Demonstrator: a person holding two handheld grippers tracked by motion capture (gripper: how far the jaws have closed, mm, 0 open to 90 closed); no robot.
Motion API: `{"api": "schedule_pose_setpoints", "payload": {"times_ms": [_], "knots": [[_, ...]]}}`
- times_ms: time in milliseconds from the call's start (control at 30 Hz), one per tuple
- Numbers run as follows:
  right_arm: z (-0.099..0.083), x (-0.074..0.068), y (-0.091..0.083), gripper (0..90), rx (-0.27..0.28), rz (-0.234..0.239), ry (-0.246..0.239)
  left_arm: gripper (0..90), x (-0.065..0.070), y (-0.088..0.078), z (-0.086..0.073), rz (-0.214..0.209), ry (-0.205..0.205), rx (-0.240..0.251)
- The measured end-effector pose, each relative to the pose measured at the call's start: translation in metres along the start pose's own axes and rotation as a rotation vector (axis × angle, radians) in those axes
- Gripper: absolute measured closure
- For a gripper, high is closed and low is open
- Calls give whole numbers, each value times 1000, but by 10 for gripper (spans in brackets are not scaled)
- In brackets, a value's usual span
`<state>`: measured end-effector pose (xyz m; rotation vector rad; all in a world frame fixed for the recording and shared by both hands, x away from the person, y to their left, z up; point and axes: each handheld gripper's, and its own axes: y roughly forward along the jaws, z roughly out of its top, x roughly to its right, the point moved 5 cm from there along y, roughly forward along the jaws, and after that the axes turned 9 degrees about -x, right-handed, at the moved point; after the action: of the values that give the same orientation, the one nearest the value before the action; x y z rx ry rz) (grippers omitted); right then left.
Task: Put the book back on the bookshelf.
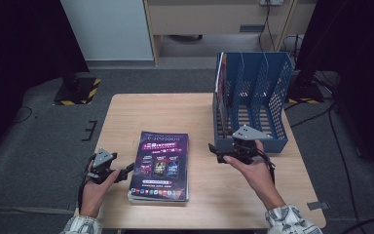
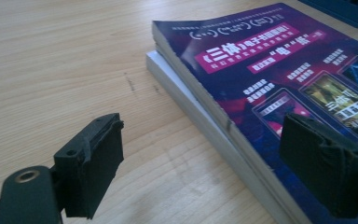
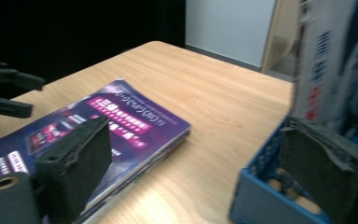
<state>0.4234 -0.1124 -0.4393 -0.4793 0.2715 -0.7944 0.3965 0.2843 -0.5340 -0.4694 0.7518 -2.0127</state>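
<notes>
High view | L gripper (image 1: 126, 171) jaws apart by magazine (image 1: 159, 165) | R gripper (image 1: 214, 152) jaws apart, level

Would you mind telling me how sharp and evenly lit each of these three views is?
High view: sharp, table well lit, the room's sides nearly black. Left gripper view: crisp on the magazine, with mild glare on its glossy cover; the near black pads are soft. Right gripper view: blurred throughout, worst on the blue rack at the right edge, and its background is dark.

Patterned pale sleeves, black grippers — grey plates
</notes>
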Motion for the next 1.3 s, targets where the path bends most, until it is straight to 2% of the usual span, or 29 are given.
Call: {"api": "schedule_pose_setpoints", "payload": {"times_ms": [100,200,333,433,533,700,733,767,833,900,967,1033,1133,1167,1233,1300], "knots": [[-5,-13,5,208,19,32,-6,118,1,0,1,-38,-12,9],[-11,-27,15,245,8,76,-11,150,3,-3,1,-43,-11,28],[-29,-42,35,285,-64,73,-54,213,10,-4,1,-46,9,26],[-43,-52,49,305,-126,79,-52,227,16,-3,5,-29,46,19],[-50,-58,56,335,-153,71,-45,214,19,0,8,-39,50,18],[-53,-58,60,327,-152,66,-12,278,22,0,10,-39,58,24],[-53,-58,61,334,-151,63,-9,332,23,0,10,-49,65,24],[-53,-57,61,361,-148,64,-7,395,24,-1,8,-52,61,19],[-53,-56,59,448,-142,64,-6,416,25,-1,4,-43,40,13],[-51,-53,53,496,-105,66,15,436,28,0,4,-42,33,16],[-50,-51,52,540,-97,62,-1,475,32,3,7,-49,63,14],[-53,-49,54,550,-107,61,-3,486,35,8,6,-45,91,-21],[-59,-48,57,548,-137,60,1,488,38,14,7,-48,104,-27],[-62,-48,58,537,-152,64,18,486,38,15,7,-69,99,-21],[-64,-50,59,470,-167,83,34,477,39,16,7,-79,92,-23],[-65,-53,59,438,-177,88,17,463,40,17,6,-76,94,-23]]}}
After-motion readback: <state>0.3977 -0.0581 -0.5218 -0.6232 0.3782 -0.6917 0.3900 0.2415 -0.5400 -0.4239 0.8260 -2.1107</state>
